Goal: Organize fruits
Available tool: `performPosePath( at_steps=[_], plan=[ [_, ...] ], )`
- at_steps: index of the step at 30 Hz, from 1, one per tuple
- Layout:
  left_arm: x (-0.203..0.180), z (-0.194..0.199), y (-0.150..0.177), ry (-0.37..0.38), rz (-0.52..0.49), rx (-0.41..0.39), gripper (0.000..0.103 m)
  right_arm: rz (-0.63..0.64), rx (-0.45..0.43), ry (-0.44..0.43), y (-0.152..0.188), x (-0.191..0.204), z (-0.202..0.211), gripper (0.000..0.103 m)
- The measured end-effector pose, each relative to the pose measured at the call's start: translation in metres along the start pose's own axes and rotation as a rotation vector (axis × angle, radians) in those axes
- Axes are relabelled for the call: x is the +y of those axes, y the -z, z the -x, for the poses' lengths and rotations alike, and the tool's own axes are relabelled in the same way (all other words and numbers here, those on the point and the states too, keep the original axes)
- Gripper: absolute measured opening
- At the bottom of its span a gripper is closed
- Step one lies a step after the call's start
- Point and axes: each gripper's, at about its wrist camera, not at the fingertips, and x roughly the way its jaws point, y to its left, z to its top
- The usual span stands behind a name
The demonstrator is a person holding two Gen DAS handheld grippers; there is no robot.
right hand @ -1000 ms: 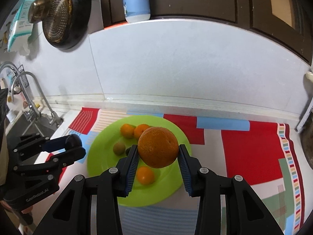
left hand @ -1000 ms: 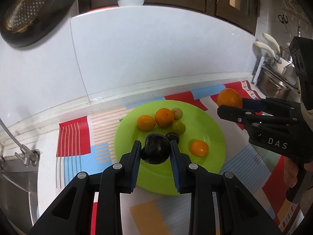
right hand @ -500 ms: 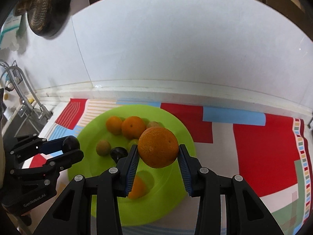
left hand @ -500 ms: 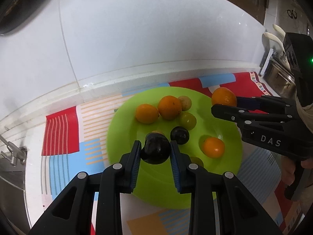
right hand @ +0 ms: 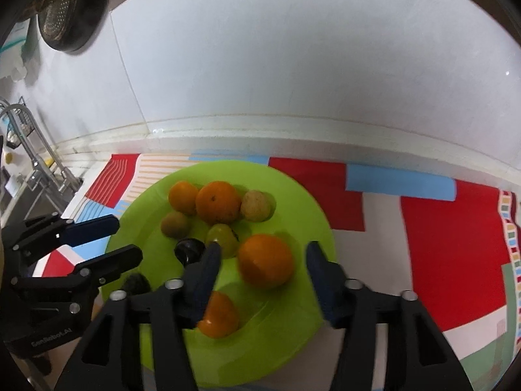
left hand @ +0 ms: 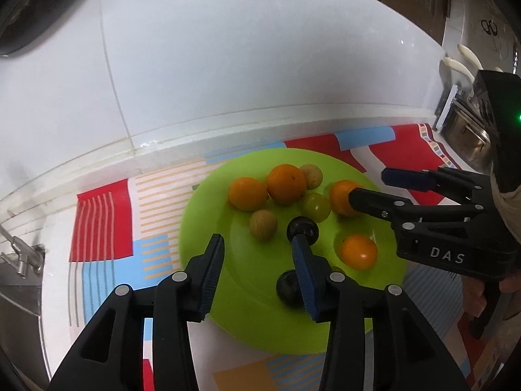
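A green plate [left hand: 260,319] [right hand: 286,342] on a patterned mat holds several oranges, small tan and green fruits and dark plums. My left gripper [left hand: 257,244] is open over the plate's near left; a dark plum [left hand: 288,288] lies on the plate beside its right finger. My right gripper [right hand: 260,254] is open over the plate, and a large orange [right hand: 265,260], blurred, sits between its spread fingers without touching them. The right gripper [left hand: 384,185] also shows in the left wrist view, the left gripper [right hand: 110,238] in the right wrist view.
A white tiled wall [left hand: 244,65] runs behind the counter. A sink with a tap [right hand: 35,163] lies to the left. A metal pot [left hand: 469,133] stands at the right. A dark pan [right hand: 71,6] hangs on the wall at upper left.
Both grippers have opened. The left one let go of the dark plum, which now lies on the plate. The right one let go of the large orange over the plate.
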Motion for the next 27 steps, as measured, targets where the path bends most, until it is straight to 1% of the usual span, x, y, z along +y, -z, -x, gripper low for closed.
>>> performPosePath(
  at_steps=[5, 7, 9, 11, 15, 16, 18, 21, 24, 27],
  plan=[
    [0.001, 0.023, 0.000, -0.021, 0.010, -0.043, 0.047, -0.006, -0.034, 0.016, 0.002, 0.003, 0.022, 0.058],
    [0.000, 0.036, 0.000, -0.035, 0.016, -0.066, 0.054, -0.001, -0.049, 0.027, 0.004, 0.005, 0.033, 0.058],
    [-0.001, 0.049, 0.001, -0.043, 0.025, -0.091, 0.056, -0.004, -0.068, 0.034, 0.006, 0.007, 0.046, 0.058],
    [-0.004, 0.064, 0.003, -0.057, 0.033, -0.116, 0.060, -0.005, -0.090, 0.039, 0.008, 0.011, 0.059, 0.061],
    [-0.007, 0.093, 0.010, -0.080, 0.063, -0.169, 0.073, -0.006, -0.137, 0.050, 0.014, 0.020, 0.090, 0.062],
    [-0.008, 0.100, 0.012, -0.089, 0.068, -0.180, 0.077, -0.009, -0.146, 0.051, 0.016, 0.021, 0.097, 0.065],
    [-0.010, 0.115, 0.019, -0.109, 0.084, -0.202, 0.082, -0.016, -0.171, 0.055, 0.021, 0.024, 0.114, 0.067],
    [-0.014, 0.136, 0.030, -0.137, 0.094, -0.226, 0.086, -0.010, -0.199, 0.072, 0.028, 0.031, 0.134, 0.068],
    [-0.019, 0.155, 0.040, -0.152, 0.097, -0.238, 0.089, -0.008, -0.223, 0.090, 0.037, 0.037, 0.156, 0.073],
    [-0.025, 0.173, 0.050, -0.170, 0.088, -0.253, 0.091, -0.002, -0.240, 0.100, 0.047, 0.043, 0.174, 0.074]
  ],
)
